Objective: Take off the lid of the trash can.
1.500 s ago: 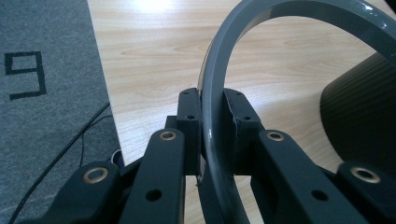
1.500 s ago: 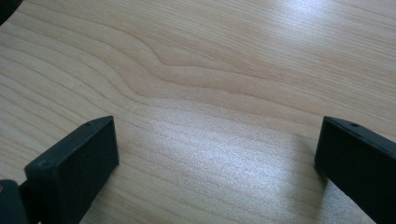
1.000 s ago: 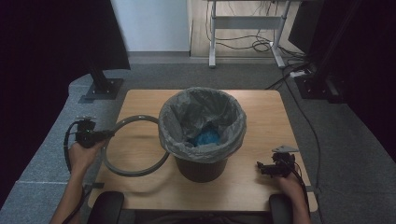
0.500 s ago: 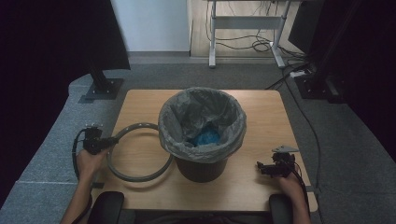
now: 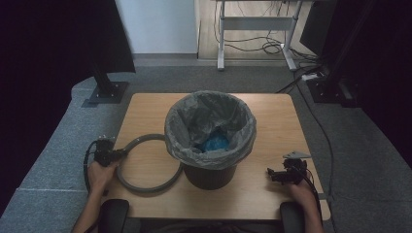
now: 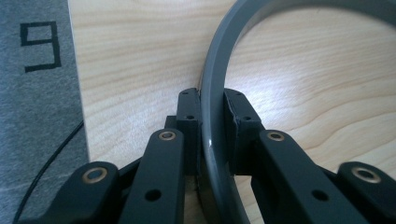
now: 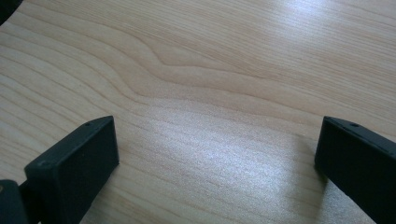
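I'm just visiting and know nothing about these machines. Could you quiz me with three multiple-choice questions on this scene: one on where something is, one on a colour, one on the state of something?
1. Where does the grey ring lie?
A. On the table, left of the bin
B. Inside the bin
C. On the carpet

2. What colour is the crumpled thing down in the bin's bag?
A. Red
B. Blue
C. Yellow

3. How do the fingers of the left gripper stand?
A. Wide apart over bare wood
B. Closed with nothing between them
C. Closed on the ring

Answers:
1. A, since the high view shows the ring on the wood beside the bin's left side.
2. B, as a blue lump shows at the bottom of the grey bag.
3. C, because the left gripper view shows a finger on each side of the ring's band, pressed against it.
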